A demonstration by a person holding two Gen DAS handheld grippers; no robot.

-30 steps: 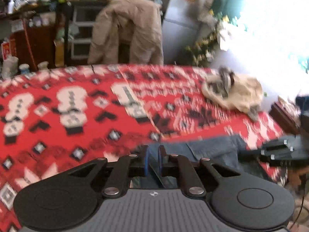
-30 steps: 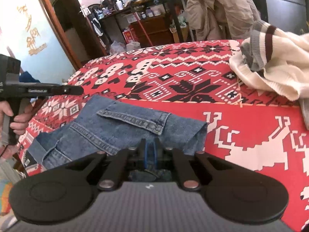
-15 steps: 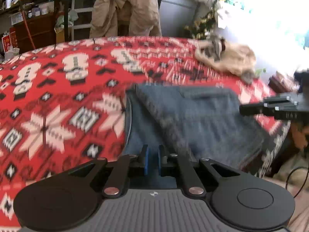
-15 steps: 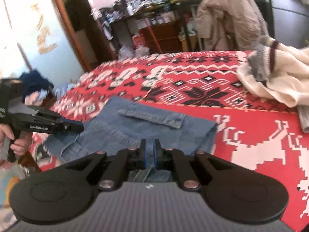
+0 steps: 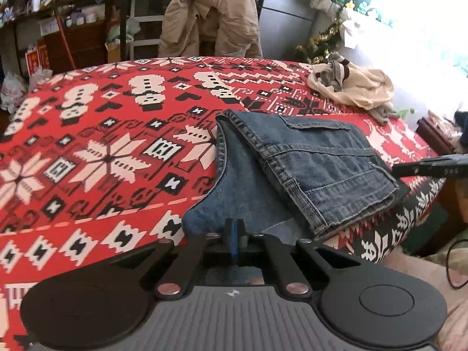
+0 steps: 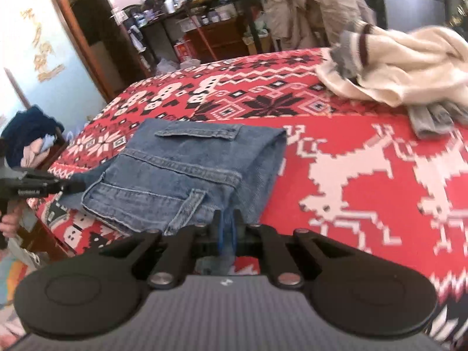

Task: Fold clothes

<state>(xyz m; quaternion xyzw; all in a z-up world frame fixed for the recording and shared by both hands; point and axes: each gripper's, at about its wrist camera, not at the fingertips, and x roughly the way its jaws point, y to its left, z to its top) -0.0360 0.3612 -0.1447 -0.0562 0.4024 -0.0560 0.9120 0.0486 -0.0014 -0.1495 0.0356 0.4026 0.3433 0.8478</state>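
1. The left gripper (image 5: 234, 235) has just squeezed together, and its jaws sit at the near edge of the jeans (image 5: 307, 163); whether denim is pinched I cannot tell.
2. The right gripper (image 6: 226, 228) pinches the jeans' near corner.
3. The jeans now lie folded in layers near the edge of the red blanket (image 5: 102, 146); 1 second ago only a strip showed.
4. 1 fold looks done. The cream sweater (image 6: 409, 67) waits unfolded.
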